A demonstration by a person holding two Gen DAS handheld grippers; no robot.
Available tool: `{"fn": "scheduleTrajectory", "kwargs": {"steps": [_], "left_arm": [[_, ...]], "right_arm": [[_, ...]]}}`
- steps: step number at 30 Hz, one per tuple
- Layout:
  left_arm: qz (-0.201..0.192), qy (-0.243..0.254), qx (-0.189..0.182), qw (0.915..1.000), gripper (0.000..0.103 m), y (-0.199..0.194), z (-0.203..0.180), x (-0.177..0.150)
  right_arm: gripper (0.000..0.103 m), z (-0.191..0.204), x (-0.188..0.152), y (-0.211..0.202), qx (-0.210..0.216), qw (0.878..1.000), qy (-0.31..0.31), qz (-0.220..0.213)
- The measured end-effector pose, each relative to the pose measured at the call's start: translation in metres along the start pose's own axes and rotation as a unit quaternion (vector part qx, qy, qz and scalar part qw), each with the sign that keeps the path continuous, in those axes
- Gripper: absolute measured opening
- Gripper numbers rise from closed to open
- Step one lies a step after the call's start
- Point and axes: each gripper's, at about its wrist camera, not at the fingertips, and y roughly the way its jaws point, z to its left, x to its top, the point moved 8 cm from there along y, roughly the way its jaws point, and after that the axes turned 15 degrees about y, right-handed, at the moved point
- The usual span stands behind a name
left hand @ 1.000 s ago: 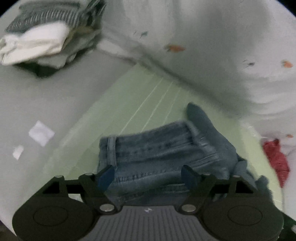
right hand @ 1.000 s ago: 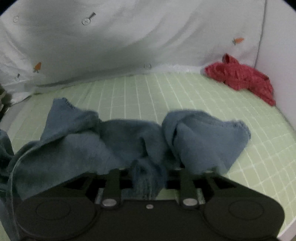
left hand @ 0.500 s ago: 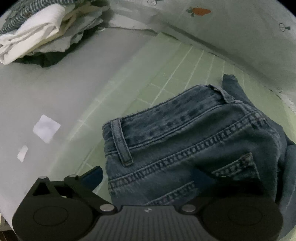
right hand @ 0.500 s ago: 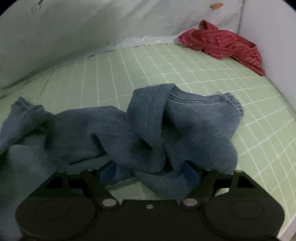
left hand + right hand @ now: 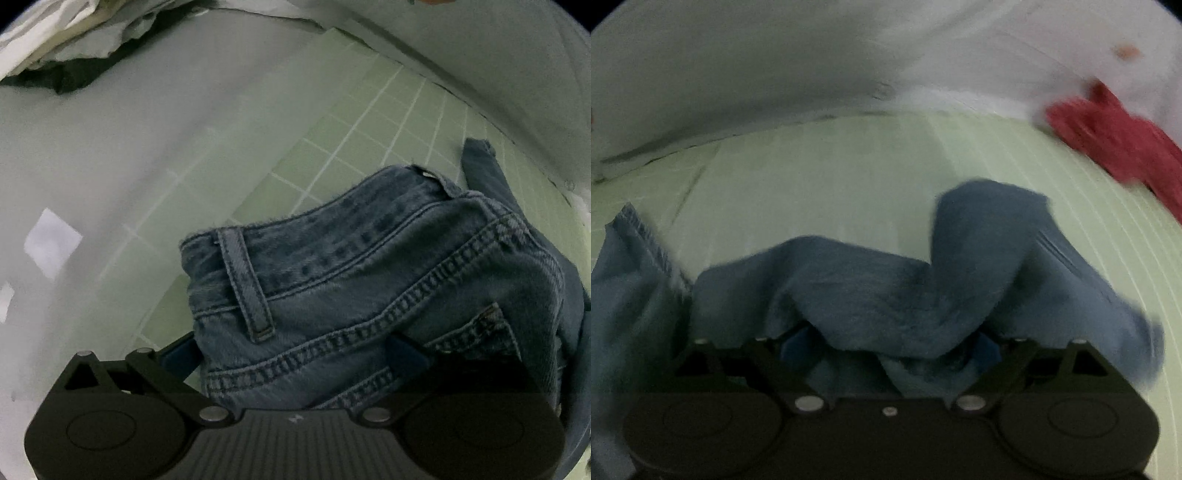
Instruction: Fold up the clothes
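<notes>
The crumpled blue denim jeans [image 5: 388, 295] lie on your pale green gridded mat [image 5: 343, 122]. Your left gripper [image 5: 295, 350] straddles their waistband, jaws spread; your right gripper [image 5: 890, 345], also spread, has leg fabric bunched between its fingers.

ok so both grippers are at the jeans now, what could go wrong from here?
1. The left gripper straddles a thick bunch at the waistband of the jeans; closing may catch only some layers.
2. The right gripper is wide open under crumpled denim in a motion-blurred view, so its bite looks uncertain.
3. A wide sweep could drag the red garment nearby.
</notes>
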Motion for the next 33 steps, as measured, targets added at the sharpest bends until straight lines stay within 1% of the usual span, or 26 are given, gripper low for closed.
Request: {"fn": "scheduleTrajectory", "kwargs": {"steps": [2,4,7,11,13,16,19,20,22,23,24,25,26,27,28,31,33], "left_arm": [[-0.002,0.005,0.001,1.0000,0.103,0.000,-0.001,0.000],[-0.003,0.010,0.002,0.9999,0.103,-0.001,-0.001,-0.001],[-0.006,0.011,0.003,0.9999,0.103,-0.002,-0.002,-0.002],[-0.015,0.010,0.007,0.9998,0.103,-0.002,-0.002,-0.004],[-0.022,0.010,0.010,0.9997,0.103,-0.002,-0.003,-0.004],[-0.029,0.011,0.012,0.9995,0.103,-0.003,-0.003,-0.005],[-0.034,0.011,0.012,0.9993,0.103,-0.003,-0.003,-0.006],[-0.036,0.010,0.012,0.9992,0.103,-0.003,-0.003,-0.005],[-0.038,0.010,0.012,0.9991,0.103,-0.004,-0.003,-0.006],[-0.038,0.008,0.012,0.9992,0.103,-0.004,-0.002,-0.006],[-0.037,0.006,0.011,0.9992,0.103,-0.003,-0.001,-0.005],[-0.036,0.001,0.011,0.9993,0.103,-0.003,-0.001,-0.005],[-0.035,-0.005,0.011,0.9993,0.103,-0.003,0.000,-0.006],[-0.033,-0.012,0.011,0.9993,0.103,-0.004,0.000,-0.007],[-0.032,-0.019,0.011,0.9993,0.103,-0.004,0.000,-0.007],[-0.037,-0.030,0.009,0.9988,0.102,-0.008,0.001,-0.011],[-0.046,-0.032,0.021,0.9982,0.096,-0.014,0.003,-0.016]], "right_arm": [[0.091,0.018,0.018,0.014,0.012,1.000,-0.024,-0.002],[0.084,0.037,0.032,0.018,0.025,0.999,-0.029,0.007],[0.081,0.060,0.042,-0.006,0.038,0.999,-0.007,-0.009],[0.083,0.097,0.029,-0.056,0.104,0.994,0.016,-0.027],[0.086,0.117,0.011,-0.078,0.179,0.984,-0.005,-0.023],[0.088,0.138,-0.015,-0.085,0.234,0.972,-0.010,0.017],[0.088,0.146,-0.040,-0.070,0.182,0.981,-0.060,0.030],[0.088,0.146,-0.049,-0.065,0.157,0.983,-0.087,0.028],[0.088,0.145,-0.062,-0.058,0.132,0.983,-0.123,0.035],[0.088,0.140,-0.064,-0.061,0.144,0.982,-0.119,0.034],[0.080,0.136,-0.067,-0.065,0.156,0.981,-0.114,0.033],[0.059,0.132,-0.070,-0.068,0.168,0.979,-0.110,0.032],[0.046,0.125,-0.069,-0.073,0.181,0.977,-0.104,0.032],[0.031,0.118,-0.068,-0.078,0.194,0.975,-0.098,0.032],[0.022,0.109,-0.065,-0.085,0.199,0.976,-0.089,0.022],[0.018,0.083,-0.061,-0.115,0.184,0.978,-0.087,-0.039],[0.018,0.052,-0.054,-0.142,0.183,0.978,-0.056,-0.079]]}}
